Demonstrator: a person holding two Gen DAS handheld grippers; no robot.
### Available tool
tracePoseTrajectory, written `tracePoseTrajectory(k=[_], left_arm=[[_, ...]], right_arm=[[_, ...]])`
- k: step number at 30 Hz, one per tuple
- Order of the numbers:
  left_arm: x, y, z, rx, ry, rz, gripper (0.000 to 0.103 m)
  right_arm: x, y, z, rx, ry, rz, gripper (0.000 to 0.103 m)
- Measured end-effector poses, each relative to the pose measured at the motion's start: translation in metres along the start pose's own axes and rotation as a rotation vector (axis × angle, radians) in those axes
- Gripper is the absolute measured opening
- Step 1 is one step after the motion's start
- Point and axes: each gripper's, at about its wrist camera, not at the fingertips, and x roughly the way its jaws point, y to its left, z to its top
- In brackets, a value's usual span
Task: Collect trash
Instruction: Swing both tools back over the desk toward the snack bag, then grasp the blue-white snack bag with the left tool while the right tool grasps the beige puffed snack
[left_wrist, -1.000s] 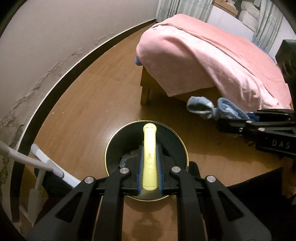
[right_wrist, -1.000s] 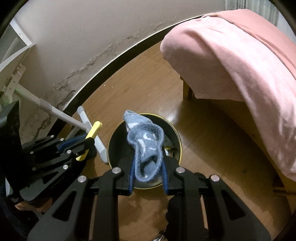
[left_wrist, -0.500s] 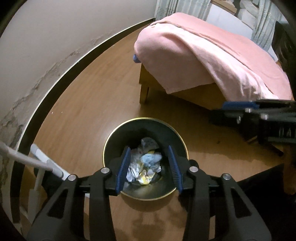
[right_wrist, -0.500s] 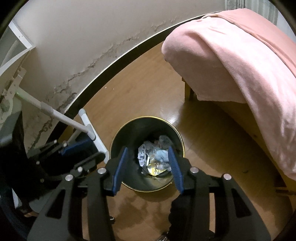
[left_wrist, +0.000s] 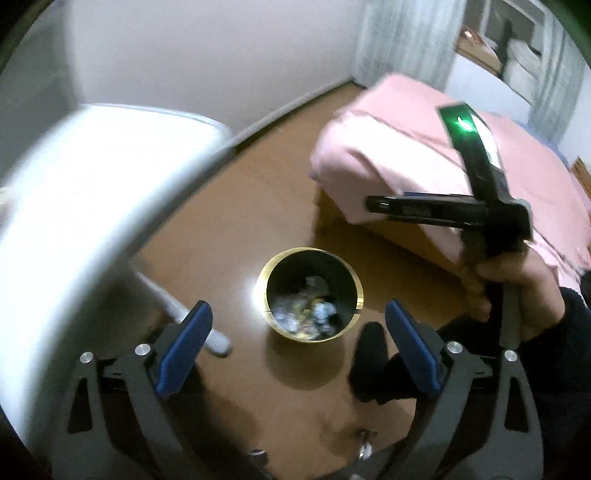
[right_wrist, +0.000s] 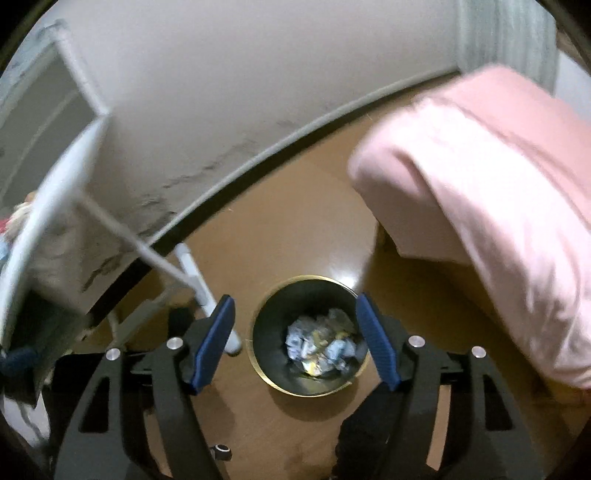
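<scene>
Brown wooden floor (right_wrist: 295, 236); pink-blanketed bed (right_wrist: 498, 192) far right. Round black gold-rimmed bin (right_wrist: 266, 328) below, crumpled paper trash (right_wrist: 321, 347) inside. Left gripper (left_wrist: 297, 347) and right gripper (right_wrist: 295, 341) both empty above it, jaws opening wide.

I'm looking into a home bedroom. A bed draped in a soft pink blanket (right_wrist: 491, 206) stands on a glossy brown wood-look floor (right_wrist: 295, 236), its wooden frame (left_wrist: 391, 229) showing under the blanket's edge. A plain pale wall (right_wrist: 229, 88) with a dark baseboard (right_wrist: 221, 206) shows cracked, stained plaster low down. Light patterned curtains (left_wrist: 399, 40) hang in the far corner. A small round black waste bin with a gold rim (right_wrist: 266, 310) sits on the floor, holding crumpled scraps, beside a white tube-framed stand (right_wrist: 192, 273).
</scene>
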Motion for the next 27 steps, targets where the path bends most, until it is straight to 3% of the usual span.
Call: tracePoseTrajectory(k=[2,6,10,12,15,18,20,24,26,27], left_arm=[[-0.045,0.037,-0.007,-0.047,-0.052,0.078,0.093],[-0.114,0.136,-0.024,-0.225,-0.141,0.244,0.094],[-0.147,0.243,-0.032,-0.410,-0.175,0.435,0.095],[-0.151,0.284,-0.029,-0.484,-0.189,0.477,0.095],[-0.143,0.342,-0.021,-0.573,-0.179,0.518,0.095],[-0.127,0.388,-0.015,-0.678,-0.150,0.497,0.095],[-0.117,0.406,-0.012,-0.721,-0.162,0.459,0.095],[-0.096,0.425,-0.009,-0.722,-0.111,0.506,0.095],[-0.097,0.429,-0.013,-0.724,-0.145,0.476,0.086],[-0.097,0.426,-0.017,-0.720,-0.151,0.467,0.063]], right_arm=[[-0.025,0.032,0.004,-0.045,-0.034,0.034,0.072],[-0.074,0.134,0.013,-0.185,-0.127,0.140,0.078],[-0.074,0.223,0.028,-0.289,-0.108,0.247,0.078],[-0.064,0.265,0.035,-0.337,-0.089,0.278,0.078],[-0.044,0.309,0.049,-0.379,-0.047,0.327,0.078],[-0.023,0.345,0.061,-0.444,-0.021,0.332,0.078],[-0.007,0.367,0.070,-0.483,0.000,0.330,0.078],[0.016,0.404,0.085,-0.526,0.028,0.351,0.078],[0.025,0.419,0.092,-0.551,0.039,0.360,0.078],[0.032,0.430,0.096,-0.567,0.052,0.364,0.078]])
